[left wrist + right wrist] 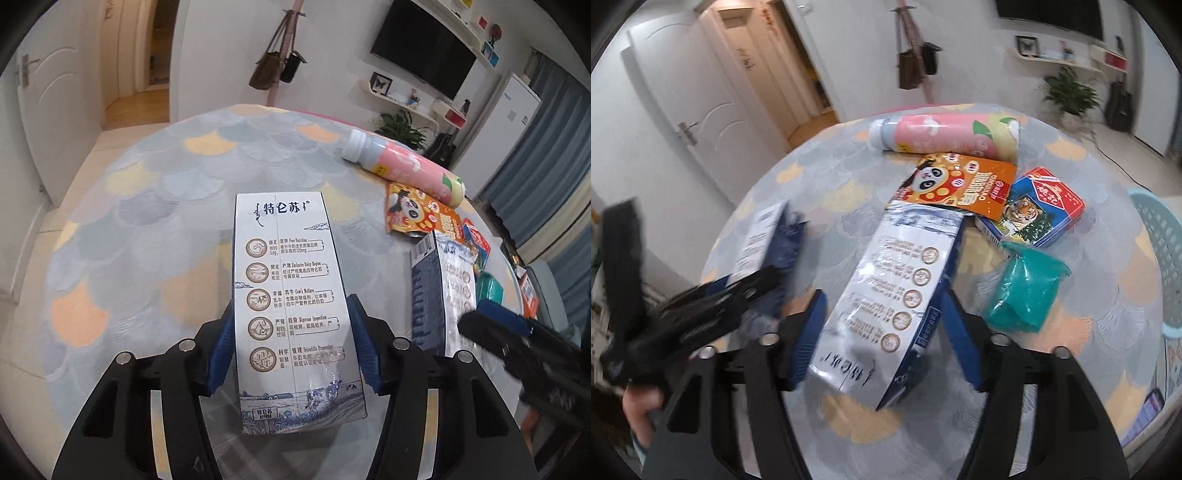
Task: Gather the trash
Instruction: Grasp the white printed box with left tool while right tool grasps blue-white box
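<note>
One milk carton (pixel 295 314) sits clamped between the blue pads of the left claw (pixel 293 343) above the scale-patterned counter (pixel 147 206). A second carton (pixel 897 291) lies between the pads of the right claw (pixel 882 332), which look spread apart around it. Beyond lie an orange panda snack bag (pixel 960 184), a pink bottle (pixel 945 134), a tiger box (pixel 1038 210) and a teal cup (pixel 1027 288).

A round table (pixel 122 221) with a scale-patterned cloth lies under and ahead of the fingers. Well beyond their tips, bags (pixel 275 66) hang on a pink stand, a television (pixel 424 51) is mounted up to the right, and a white door (pixel 690 114) stands to the left. A potted plant (pixel 1071 92) sits far right.
</note>
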Demonstrator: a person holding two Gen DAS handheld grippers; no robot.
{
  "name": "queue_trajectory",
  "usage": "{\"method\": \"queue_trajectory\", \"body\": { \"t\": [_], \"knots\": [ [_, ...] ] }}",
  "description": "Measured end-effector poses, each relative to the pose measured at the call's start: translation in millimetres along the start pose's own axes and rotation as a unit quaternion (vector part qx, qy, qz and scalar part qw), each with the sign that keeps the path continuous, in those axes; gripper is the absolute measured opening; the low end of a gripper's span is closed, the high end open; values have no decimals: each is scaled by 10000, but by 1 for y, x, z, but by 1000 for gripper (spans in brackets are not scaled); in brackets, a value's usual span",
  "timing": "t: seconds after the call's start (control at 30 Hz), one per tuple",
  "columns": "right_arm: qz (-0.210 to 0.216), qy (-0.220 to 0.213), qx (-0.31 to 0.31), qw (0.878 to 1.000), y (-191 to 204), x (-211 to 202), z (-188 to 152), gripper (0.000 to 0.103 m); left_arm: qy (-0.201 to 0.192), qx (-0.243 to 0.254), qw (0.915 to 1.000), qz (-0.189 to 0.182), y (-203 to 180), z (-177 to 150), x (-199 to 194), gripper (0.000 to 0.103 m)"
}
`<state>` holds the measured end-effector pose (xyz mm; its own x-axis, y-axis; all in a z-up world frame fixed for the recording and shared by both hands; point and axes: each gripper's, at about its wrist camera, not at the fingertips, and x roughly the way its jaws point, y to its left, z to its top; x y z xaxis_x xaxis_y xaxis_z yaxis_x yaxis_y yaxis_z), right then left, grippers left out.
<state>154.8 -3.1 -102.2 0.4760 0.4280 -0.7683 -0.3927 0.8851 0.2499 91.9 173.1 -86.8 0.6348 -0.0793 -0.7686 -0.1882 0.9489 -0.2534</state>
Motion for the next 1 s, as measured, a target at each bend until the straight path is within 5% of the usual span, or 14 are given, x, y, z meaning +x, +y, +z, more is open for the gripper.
{"method": "queue_trajectory", "body": {
  "t": [0.23, 0.63, 1.0],
  "knots": [
    [-129, 155, 402, 9990, 1, 22, 8, 71, -83, 4, 9999, -75, 11, -3, -6, 55],
    [-108, 410, -76, 9991, 27, 37, -5, 71, -84, -134, 9998, -73, 20, -9, -10, 55],
    [-185, 18, -395, 9990, 30, 14, -9, 60, -275, -15, 9993, -234, 4, -6, -19, 54]
  ]
}}
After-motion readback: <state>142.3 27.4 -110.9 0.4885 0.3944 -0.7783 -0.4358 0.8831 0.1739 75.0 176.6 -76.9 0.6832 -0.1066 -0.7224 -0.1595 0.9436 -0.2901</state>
